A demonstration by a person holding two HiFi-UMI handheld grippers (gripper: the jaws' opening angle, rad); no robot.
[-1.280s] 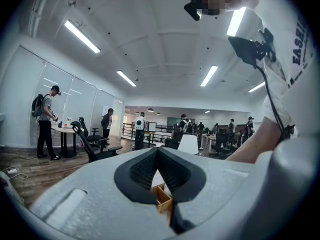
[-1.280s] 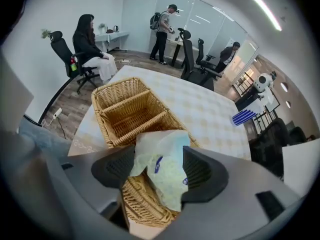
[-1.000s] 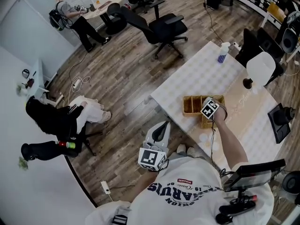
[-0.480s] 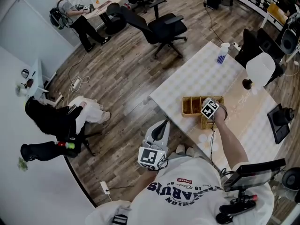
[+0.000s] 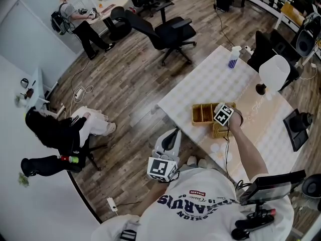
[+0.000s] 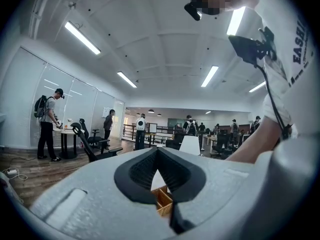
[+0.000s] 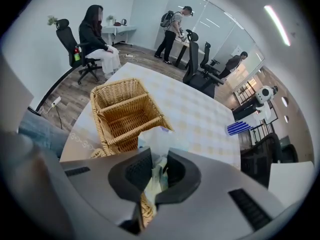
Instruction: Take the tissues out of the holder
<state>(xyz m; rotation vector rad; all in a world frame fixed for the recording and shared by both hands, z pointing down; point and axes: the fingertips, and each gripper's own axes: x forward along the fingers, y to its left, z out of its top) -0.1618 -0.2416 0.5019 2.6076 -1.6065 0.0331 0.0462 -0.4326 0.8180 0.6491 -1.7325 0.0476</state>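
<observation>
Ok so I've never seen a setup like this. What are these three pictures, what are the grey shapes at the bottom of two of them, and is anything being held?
There is no robot here: a person holds a hand-worked claw in each hand. The top-down picture comes from a camera on the person's head. The other two come from cameras riding on each claw, so the grey shapes are the claws themselves.

On the checked white table stands a wicker basket with compartments, and a spray bottle sits near the far edge.

The right claw is closed on a pack of tissues at the near end of the basket. I can't tell whether the pack is fully out.

The left claw is closed and empty, held off the table in front of the person.
</observation>
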